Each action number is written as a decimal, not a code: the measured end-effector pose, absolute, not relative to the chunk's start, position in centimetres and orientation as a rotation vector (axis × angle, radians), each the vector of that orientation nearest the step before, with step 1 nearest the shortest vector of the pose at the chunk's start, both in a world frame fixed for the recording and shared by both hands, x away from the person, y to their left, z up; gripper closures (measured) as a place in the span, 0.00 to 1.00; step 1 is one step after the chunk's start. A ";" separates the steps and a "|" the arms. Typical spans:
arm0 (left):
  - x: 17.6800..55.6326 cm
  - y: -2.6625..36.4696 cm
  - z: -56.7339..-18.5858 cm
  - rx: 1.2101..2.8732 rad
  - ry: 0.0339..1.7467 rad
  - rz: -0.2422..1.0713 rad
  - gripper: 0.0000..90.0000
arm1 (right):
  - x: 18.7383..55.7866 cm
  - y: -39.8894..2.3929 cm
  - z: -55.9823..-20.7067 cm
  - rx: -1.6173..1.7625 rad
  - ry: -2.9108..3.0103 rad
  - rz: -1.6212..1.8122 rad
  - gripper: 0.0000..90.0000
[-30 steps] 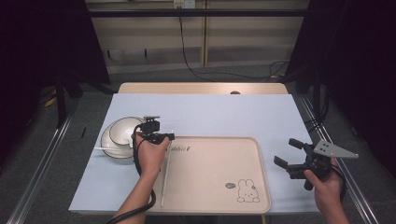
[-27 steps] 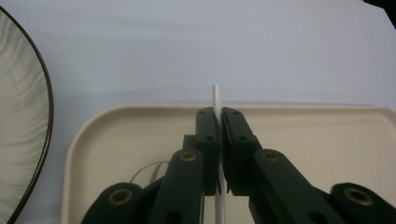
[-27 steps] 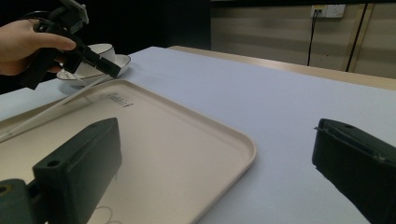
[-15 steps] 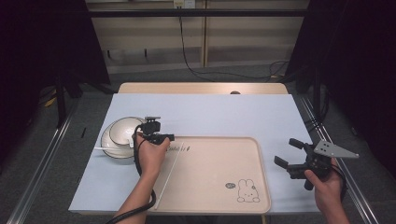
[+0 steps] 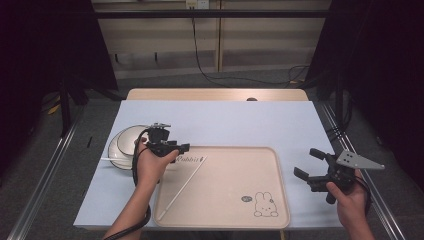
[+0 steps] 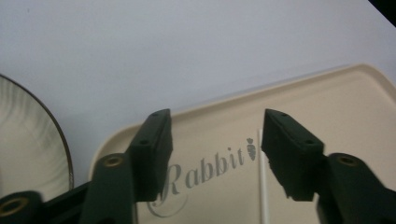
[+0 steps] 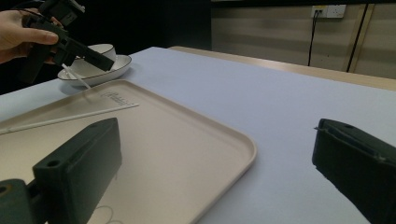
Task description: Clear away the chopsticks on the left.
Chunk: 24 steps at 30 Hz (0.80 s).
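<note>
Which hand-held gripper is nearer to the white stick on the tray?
Left. The left hand-held gripper hangs open just above the upper end of the white stick, not touching it. The right hand-held gripper is beyond the tray, far off.

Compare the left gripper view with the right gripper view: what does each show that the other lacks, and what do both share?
Left gripper view alone: the "Rabbit" print read close up, and the left hand-held gripper with its jaws apart, nothing between the pads.

Right gripper view alone: the wall socket, a bowl sitting on the plate, and the right hand-held gripper, open.

Both: the tray, the white stick lying on it, the plate and the pale blue table.
</note>
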State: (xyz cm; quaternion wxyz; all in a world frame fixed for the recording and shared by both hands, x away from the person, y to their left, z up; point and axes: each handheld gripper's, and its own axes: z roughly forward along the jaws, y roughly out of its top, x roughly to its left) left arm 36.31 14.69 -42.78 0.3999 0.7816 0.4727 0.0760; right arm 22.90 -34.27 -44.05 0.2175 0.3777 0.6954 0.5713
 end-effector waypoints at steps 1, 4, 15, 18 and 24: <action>36.3 14.8 -42.8 1.977 1.194 0.190 0.38 | 22.9 -34.3 -44.0 1.044 1.931 1.582 0.01; 36.4 15.1 -42.8 2.000 1.149 0.185 0.29 | 22.9 -34.3 -44.0 1.047 1.927 1.581 0.01; 36.3 15.4 -43.0 2.115 1.071 0.140 0.19 | 22.9 -34.2 -44.1 1.051 1.934 1.584 0.01; 36.2 15.4 -42.9 2.163 1.022 0.140 0.18 | 22.9 -34.3 -44.1 1.050 1.931 1.586 0.01; 36.1 15.7 -42.5 2.216 0.980 0.150 0.16 | 22.9 -34.3 -44.0 1.049 1.935 1.585 0.01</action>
